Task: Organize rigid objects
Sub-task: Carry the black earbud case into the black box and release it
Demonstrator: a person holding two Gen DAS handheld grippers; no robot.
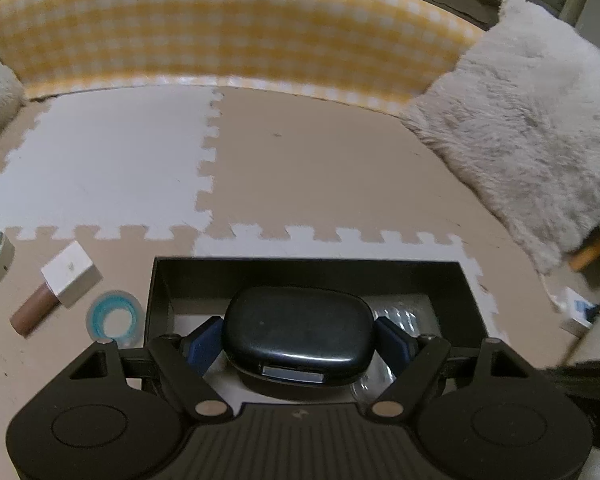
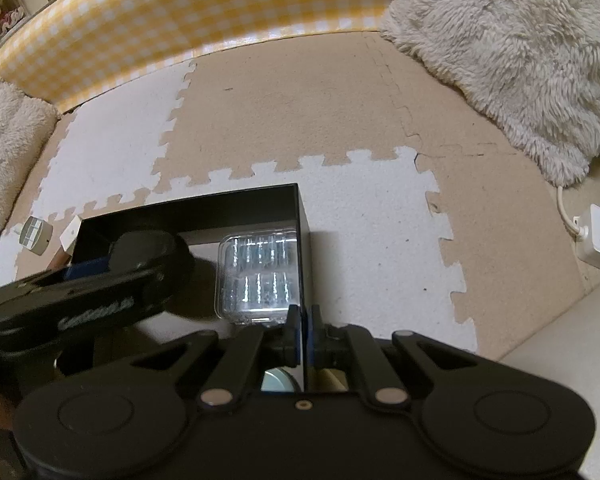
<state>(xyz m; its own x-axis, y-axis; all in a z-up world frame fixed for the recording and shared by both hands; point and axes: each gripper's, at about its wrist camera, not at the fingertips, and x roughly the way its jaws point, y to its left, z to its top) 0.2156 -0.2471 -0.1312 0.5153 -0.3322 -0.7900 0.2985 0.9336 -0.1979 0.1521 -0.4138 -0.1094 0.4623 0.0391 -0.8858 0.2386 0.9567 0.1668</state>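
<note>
Left gripper (image 1: 300, 340) clamps black oval case (image 1: 296, 336) by its ends, long axis crosswise, over black box (image 1: 160, 280). Right gripper (image 2: 305, 320) pinches the box's wall. No readable writing.

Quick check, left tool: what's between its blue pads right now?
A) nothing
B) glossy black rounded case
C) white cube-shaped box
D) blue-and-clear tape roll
B: in the left wrist view the left tool has its blue pads against both sides of the glossy black rounded case, held above the open black rectangular box; the white cube and tape roll lie on the mat.
</note>
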